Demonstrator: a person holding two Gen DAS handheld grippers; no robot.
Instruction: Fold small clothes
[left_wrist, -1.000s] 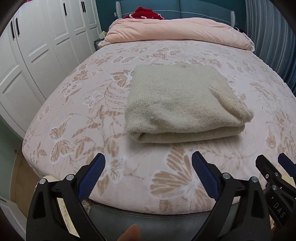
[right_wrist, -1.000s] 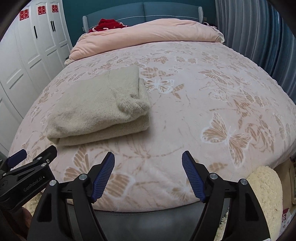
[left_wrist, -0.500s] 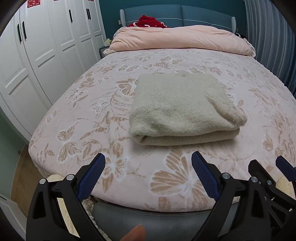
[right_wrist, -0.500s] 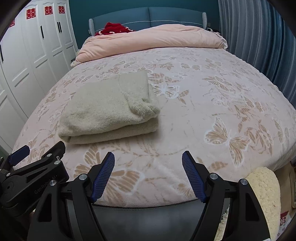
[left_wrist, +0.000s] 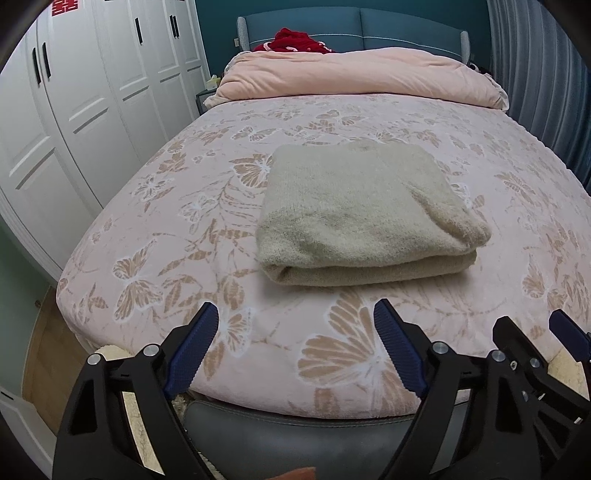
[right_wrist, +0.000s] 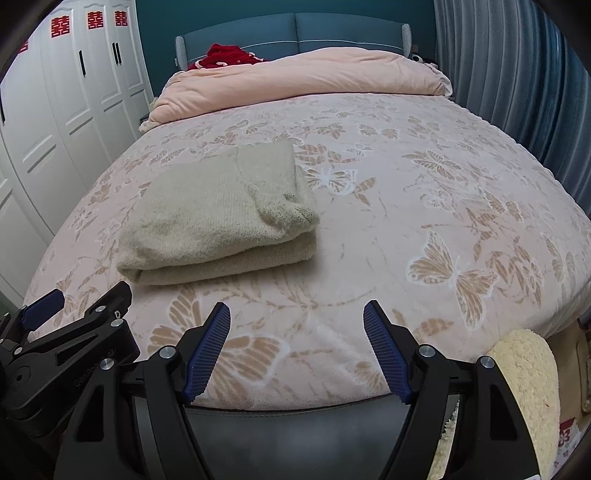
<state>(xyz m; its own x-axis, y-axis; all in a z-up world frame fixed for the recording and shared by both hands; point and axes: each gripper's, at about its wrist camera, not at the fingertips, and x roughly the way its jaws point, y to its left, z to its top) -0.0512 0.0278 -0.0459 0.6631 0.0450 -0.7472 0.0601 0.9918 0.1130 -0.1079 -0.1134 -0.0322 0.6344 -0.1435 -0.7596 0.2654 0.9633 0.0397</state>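
Left tongs: blue ribbed pads apart and closing, nothing between them, held above the near edge of the bed. Right tongs: pads apart, nothing between them, also above the near edge; the two tools sit side by side, each showing at the edge of the other's view.

Bed cover: pink with a tan butterfly print, lying flat. A cream fleecy item stands low beside the bed's near right corner.

Folded beige knit garment: rests on the cover just beyond the left tongs, left of the bed's middle, clear of both tools. Fold faces the near side, layers stacked, one cuffed end on top at its right.

Further back: a pink duvet rolled across the head, a red cloth behind it against the blue headboard. White wardrobe doors line the left, a blue curtain the right
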